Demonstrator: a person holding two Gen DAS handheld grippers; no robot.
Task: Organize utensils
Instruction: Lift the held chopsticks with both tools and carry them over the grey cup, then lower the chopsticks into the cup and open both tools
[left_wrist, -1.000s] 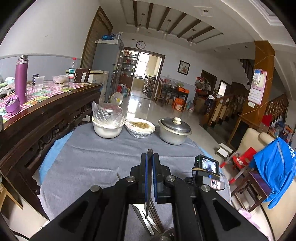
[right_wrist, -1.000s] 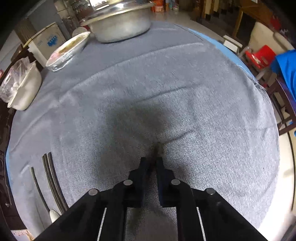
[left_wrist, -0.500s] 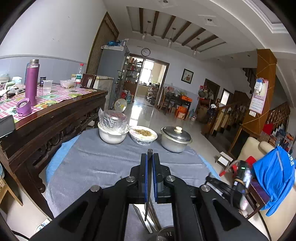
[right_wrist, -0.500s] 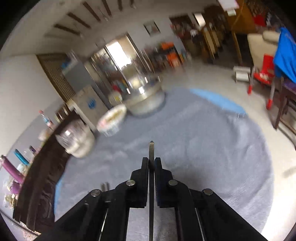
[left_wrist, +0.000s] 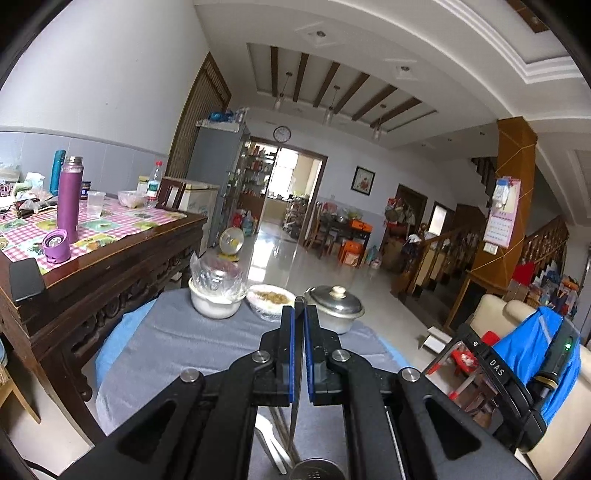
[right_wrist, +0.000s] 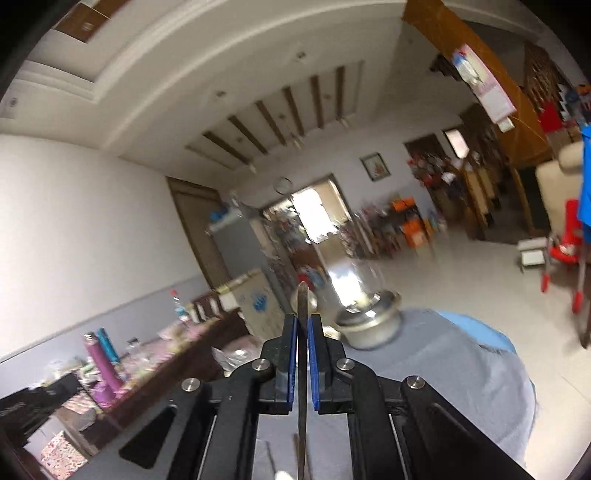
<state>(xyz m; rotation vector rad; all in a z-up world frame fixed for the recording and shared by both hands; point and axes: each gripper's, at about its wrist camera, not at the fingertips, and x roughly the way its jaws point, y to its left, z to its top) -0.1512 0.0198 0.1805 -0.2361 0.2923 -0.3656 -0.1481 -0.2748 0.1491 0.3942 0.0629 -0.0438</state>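
Note:
My left gripper (left_wrist: 298, 314) is shut on a thin metal utensil handle (left_wrist: 297, 369) that runs down between the blue pads, held above the grey tablecloth (left_wrist: 184, 343). More utensils (left_wrist: 275, 443) lie on the cloth beneath it, with a round metal holder (left_wrist: 316, 470) at the bottom edge. My right gripper (right_wrist: 303, 321) is shut on a thin metal utensil (right_wrist: 303, 369), lifted off the table and tilted up toward the room. The right gripper's body shows at the right of the left wrist view (left_wrist: 517, 387).
A white bowl with a plastic cover (left_wrist: 216, 295), a food dish (left_wrist: 269, 301) and a lidded steel pot (left_wrist: 334, 308) stand at the table's far edge. A dark wooden sideboard (left_wrist: 92, 266) with a purple flask (left_wrist: 68, 199) is left. A chair with blue cloth (left_wrist: 532, 343) is right.
My right gripper closed on a utensil on the cloth, lifted it and swung up to face the room. My left gripper rose slightly, still holding its utensil.

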